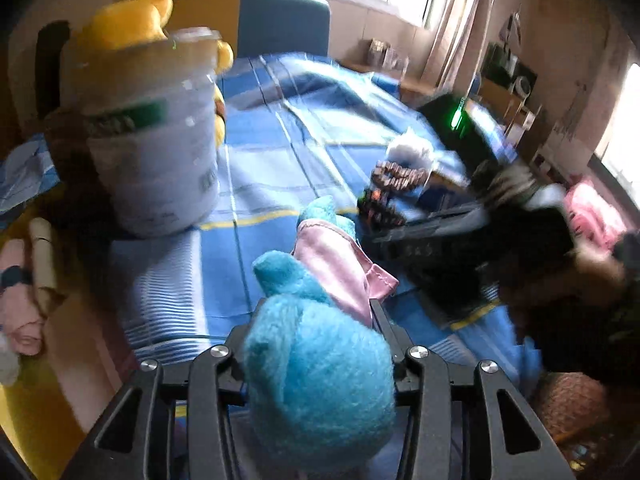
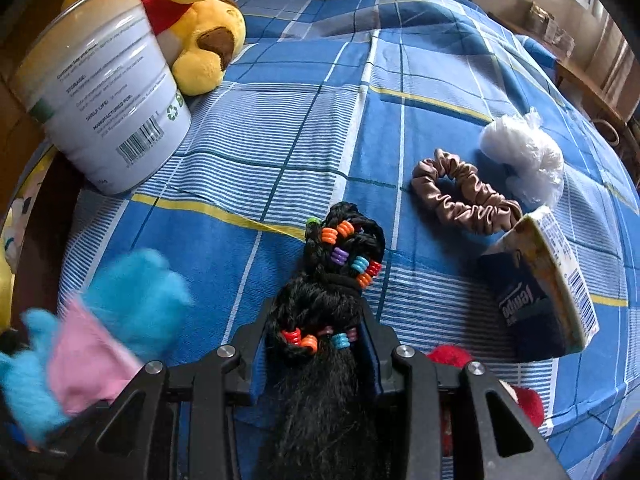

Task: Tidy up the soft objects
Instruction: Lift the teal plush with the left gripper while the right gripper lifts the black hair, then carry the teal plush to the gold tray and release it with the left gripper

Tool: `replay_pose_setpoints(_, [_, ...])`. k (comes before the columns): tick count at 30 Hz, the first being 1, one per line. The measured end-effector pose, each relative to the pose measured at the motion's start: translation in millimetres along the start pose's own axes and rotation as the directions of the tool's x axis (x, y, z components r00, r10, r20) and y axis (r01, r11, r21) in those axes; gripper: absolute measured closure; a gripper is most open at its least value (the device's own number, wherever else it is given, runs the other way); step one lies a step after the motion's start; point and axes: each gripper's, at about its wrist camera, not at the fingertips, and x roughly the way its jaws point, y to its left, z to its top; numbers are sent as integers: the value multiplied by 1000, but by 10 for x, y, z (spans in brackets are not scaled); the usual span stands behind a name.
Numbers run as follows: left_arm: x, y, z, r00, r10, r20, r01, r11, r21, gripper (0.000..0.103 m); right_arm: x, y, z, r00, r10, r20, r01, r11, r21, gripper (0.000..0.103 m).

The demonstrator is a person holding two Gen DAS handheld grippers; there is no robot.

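My left gripper [image 1: 316,316] is shut on a blue plush toy with a pink cloth part [image 1: 320,360], held above the blue plaid bed sheet [image 1: 260,152]; the toy also shows blurred at the lower left of the right wrist view [image 2: 120,320]. My right gripper [image 2: 316,316] is shut on a black braided hairpiece with coloured beads [image 2: 340,264]. A white tin can [image 2: 104,92] stands at the left, also in the left wrist view [image 1: 156,140]. A yellow bear plush [image 2: 200,24] lies behind it.
A brown satin scrunchie [image 2: 464,192], a white fluffy pom [image 2: 524,156] and a tissue pack [image 2: 544,280] lie on the sheet at the right. A red plush [image 2: 528,396] sits by the right gripper. A blue headboard [image 1: 284,20] stands at the far end.
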Motion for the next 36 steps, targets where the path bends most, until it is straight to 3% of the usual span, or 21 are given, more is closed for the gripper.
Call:
replay_pose_setpoints(6, [-494,322,58,997,15,76,-8,996,-89,56,42,56,-42,1000,-17,13,17,999,-31,66])
replay_pose_setpoints(11, [-894,860,11,987,112,117,-82,969,-234,56,62,136,-89,999,-41,30,42,997,-66,66])
replay_pose_setpoints(14, [-1127,1272,-35,970,204,133,-147,927,-345,56,57,156,-103,999,-42,31,44,997,-68,66])
replay_pose_setpoints(17, [-1336,1715,-139,944,307,124,-220,862,-457,55,59,153,-112,998,-50,32,52,996,-73,66])
replay_pose_setpoints(21, [-1370,2306,-332,928,372,31,-284,755,-591,55,48,200,-127,998,-45,36,47,996,-72,66])
replay_pose_setpoints(24, [-1284,2574,-419,909,417,-32,-343,700,-626,54,26,192,-115,998,-50,37,52,996,-78,66])
replay_pose_setpoints(28, [-1121,2779,-493,896,436,-86,-381,656,-652,52,30,205,-123,998,-50,39,53,995,-79,66])
replay_pose_setpoints(34, [-951,2992,-429,864,487,-126,-450,636,-627,49,22,173,-118,998,-49,38,51,996,-76,66])
replay_pose_setpoints(36, [-862,3096,-411,873,461,-158,-449,637,-627,45,25,167,-114,998,-50,38,53,996,-77,66])
